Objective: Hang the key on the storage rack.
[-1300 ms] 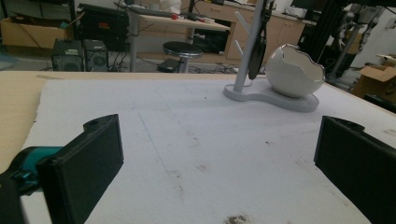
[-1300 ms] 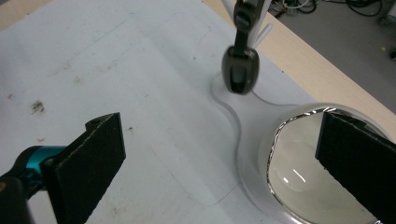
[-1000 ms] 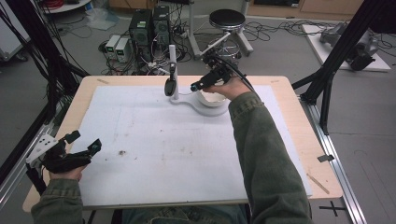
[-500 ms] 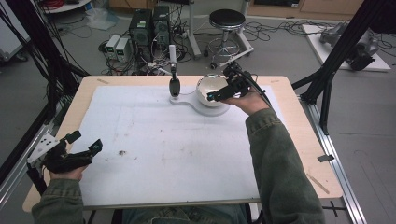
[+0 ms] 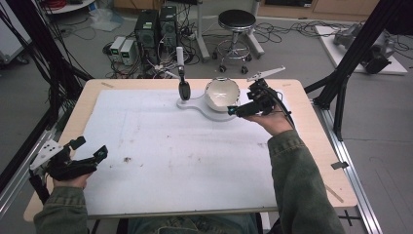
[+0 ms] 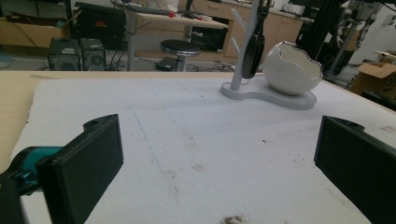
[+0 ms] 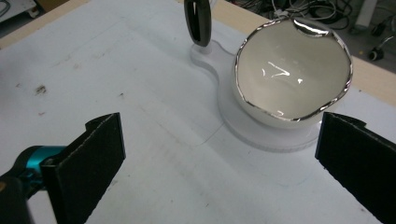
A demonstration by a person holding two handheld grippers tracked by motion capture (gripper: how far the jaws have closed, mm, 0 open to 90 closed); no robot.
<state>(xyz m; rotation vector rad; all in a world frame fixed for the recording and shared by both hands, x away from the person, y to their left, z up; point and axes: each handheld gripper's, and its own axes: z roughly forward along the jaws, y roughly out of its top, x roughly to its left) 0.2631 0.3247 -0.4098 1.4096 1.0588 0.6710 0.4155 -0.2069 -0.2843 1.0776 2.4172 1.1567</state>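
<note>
- The right gripper (image 5: 239, 110) is holding its two flat black jaws wide apart with nothing between them, hovering just beside the glossy white egg-shaped ceramic bowl with a jagged silver-edged rim (image 7: 293, 74).
- That bowl is sitting, tilted toward the gripper, on the round end of a flat white stand base (image 5: 197, 104) at the far middle of the table; in the right gripper view its hollow is looking empty and shiny.
- A dark oval object (image 5: 184, 89) is hanging from the thin white branched post (image 5: 179, 54) rising from the base's narrow end; what it is, I cannot tell.
- The left gripper (image 5: 90, 157) is resting near the table's near left corner, jaws also spread and empty, well apart from the stand.
- Judging by this, no grasp is made yet; closing on the bowl or the hanging piece is remaining.
- The matte white foam sheet (image 5: 195, 161) covering the pale wooden table (image 5: 311, 131) is showing scuffs and small dark crumbs.
</note>
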